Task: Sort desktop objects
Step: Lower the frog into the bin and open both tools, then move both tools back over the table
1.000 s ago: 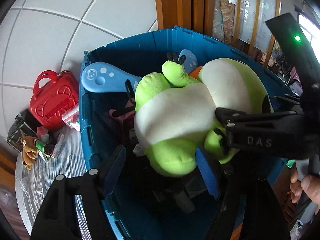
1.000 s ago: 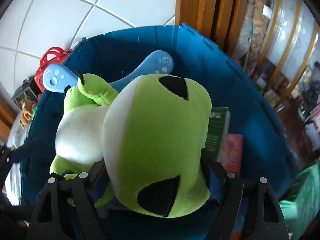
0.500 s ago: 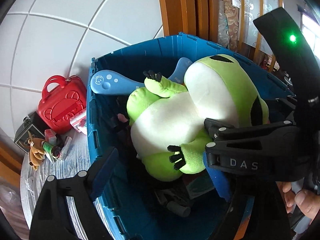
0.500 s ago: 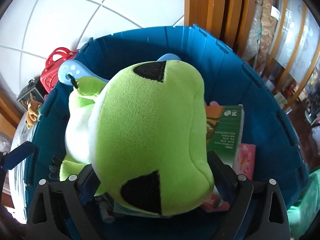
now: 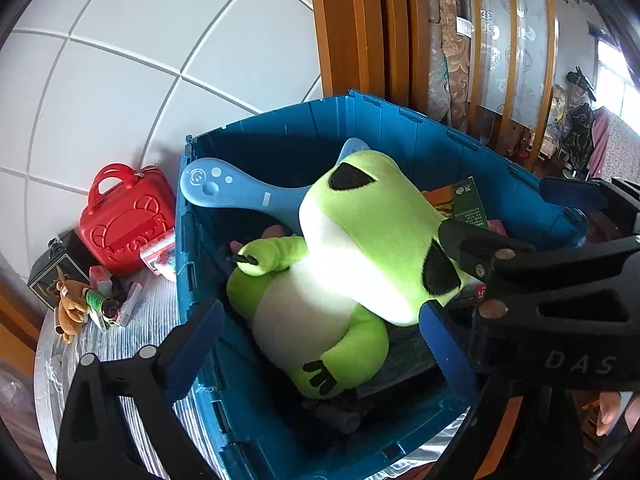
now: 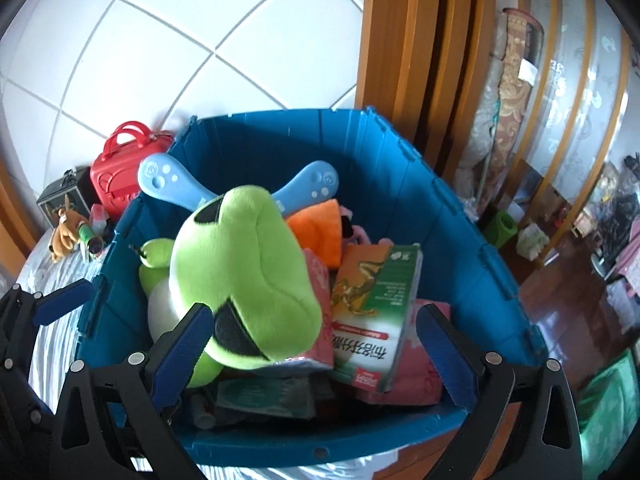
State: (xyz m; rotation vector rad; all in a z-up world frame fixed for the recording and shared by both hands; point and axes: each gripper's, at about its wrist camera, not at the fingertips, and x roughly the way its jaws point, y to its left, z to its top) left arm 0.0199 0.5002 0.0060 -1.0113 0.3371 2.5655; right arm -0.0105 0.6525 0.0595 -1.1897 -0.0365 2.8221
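Observation:
A green and white plush frog point(image 5: 344, 264) lies in the blue plastic bin point(image 5: 420, 136), also seen in the right wrist view point(image 6: 244, 276) inside the bin point(image 6: 472, 248). My left gripper point(image 5: 320, 344) is open and empty above the bin's near left wall. My right gripper point(image 6: 320, 348) is open and empty above the bin's near edge; its left pad point(image 6: 188, 340) is close to the frog's head, whether touching I cannot tell. The right gripper's body also shows in the left wrist view point(image 5: 552, 304).
The bin also holds a blue U-shaped massager point(image 6: 168, 184), a green and orange box point(image 6: 376, 308), an orange cloth point(image 6: 320, 228) and pink packs point(image 6: 404, 372). A red toy case point(image 5: 124, 224), a small brown plush point(image 5: 70, 312) and small items lie left of the bin on the table.
My right gripper has opened and let go of the frog, which has dropped into the bin. Both grippers have drawn back and up from the bin.

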